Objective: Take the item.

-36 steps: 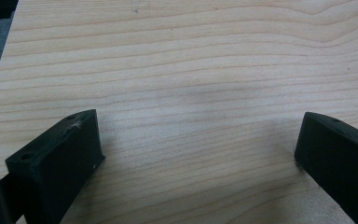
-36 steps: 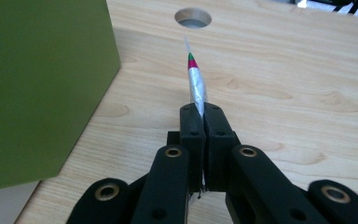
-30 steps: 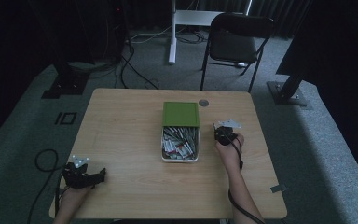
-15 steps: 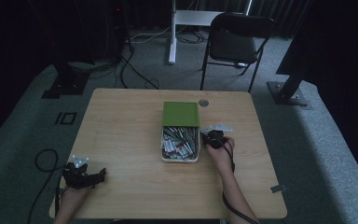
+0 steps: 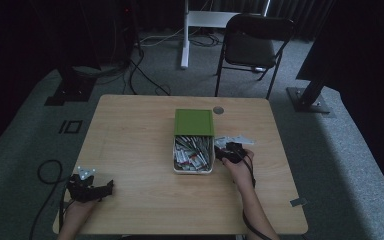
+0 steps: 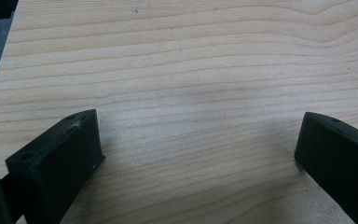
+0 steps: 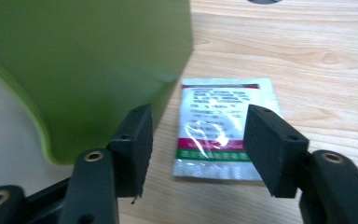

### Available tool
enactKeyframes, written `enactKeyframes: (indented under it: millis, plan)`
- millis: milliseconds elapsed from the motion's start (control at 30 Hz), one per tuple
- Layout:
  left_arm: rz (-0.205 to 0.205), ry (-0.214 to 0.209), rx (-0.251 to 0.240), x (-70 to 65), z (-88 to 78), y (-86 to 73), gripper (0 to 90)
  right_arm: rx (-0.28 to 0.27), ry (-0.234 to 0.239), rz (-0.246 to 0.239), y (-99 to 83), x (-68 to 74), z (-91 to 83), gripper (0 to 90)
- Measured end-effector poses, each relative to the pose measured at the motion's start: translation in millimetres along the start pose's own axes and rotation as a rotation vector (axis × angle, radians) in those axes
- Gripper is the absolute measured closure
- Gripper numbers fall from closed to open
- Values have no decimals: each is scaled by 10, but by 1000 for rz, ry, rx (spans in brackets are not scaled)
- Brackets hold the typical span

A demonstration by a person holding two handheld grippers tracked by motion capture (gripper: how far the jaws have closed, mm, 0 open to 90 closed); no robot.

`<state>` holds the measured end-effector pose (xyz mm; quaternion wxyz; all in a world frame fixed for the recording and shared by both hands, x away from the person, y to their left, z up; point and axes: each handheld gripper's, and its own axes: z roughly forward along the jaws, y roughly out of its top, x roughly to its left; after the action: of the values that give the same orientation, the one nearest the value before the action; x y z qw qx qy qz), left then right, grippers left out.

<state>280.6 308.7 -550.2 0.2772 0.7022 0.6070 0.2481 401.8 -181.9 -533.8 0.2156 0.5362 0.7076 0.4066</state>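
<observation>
While the sachet (image 7: 223,128) is lying flat on the bench (image 5: 130,130), just beside the right wall of the box (image 5: 194,150), the right hand-held gripper (image 7: 198,149) is hanging over it with its jaws apart, one on each side of the packet and neither pressing on it. Those jaws have just been opening, and nothing is clamped between them. In the high view that right hand-held gripper (image 5: 228,151) is sitting near the middle of the bench, toward its right edge, right up against the box, whose white tray is holding a heap of similar sachets and whose green lid (image 5: 194,122) is lying open toward the far edge. I judge that sachets are being taken out and laid on the bench one by one, and this one is just being let go. Next, the right hand would need to lift clear of the packet without dragging it, then swing back over the tray for another. The left hand-held gripper (image 5: 87,187) is resting by the near left corner, jaws wide apart over bare wood.
</observation>
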Motion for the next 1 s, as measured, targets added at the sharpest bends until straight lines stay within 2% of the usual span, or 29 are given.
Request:
enactKeyframes:
  millis: [100,633,1000]
  plan:
    - [0,0,0,0,0,0,14,-4,-23,-6,-2,-74,-67,385]
    - [0,0,0,0,0,0,13,-11,-120,51,-102,-505,-347,276]
    - [0,0,0,0,0,0,13,24,-164,79,-267,-766,-527,217]
